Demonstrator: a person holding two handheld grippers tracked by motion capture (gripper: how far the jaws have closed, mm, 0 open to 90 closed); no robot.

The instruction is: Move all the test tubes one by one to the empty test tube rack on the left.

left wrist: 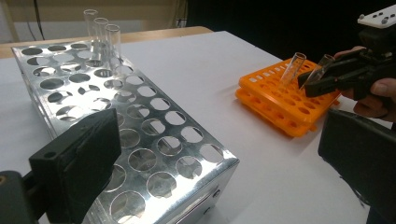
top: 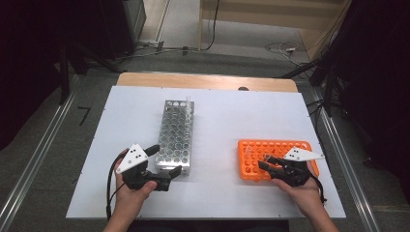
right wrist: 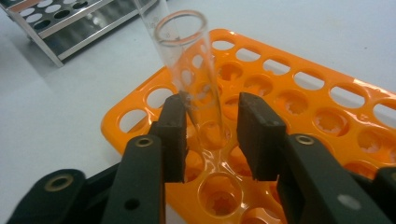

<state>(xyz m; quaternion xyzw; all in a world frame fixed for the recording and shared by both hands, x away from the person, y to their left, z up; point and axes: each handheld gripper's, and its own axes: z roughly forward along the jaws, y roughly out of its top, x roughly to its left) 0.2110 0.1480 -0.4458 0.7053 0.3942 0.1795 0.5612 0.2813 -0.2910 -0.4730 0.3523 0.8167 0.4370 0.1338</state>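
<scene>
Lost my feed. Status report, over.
Right claw around a glass tube in the orange rack, gap at one pad. Left claw open at the metal rack. Nothing obstructing.

Metal rack [top: 174, 137], three glass tubes [left wrist: 102, 35] at its far end; cables [top: 283, 48] on floor beyond.

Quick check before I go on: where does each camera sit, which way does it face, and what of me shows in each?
High view: above the table, looking forward and down; both forearms, left gripper, right gripper.
Left gripper view: between its open jaws, over the metal rack toward the orange rack.
Right gripper view: along its jaws, a glass tube between them.
Both gripper views share the orange rack and that tube.
</scene>
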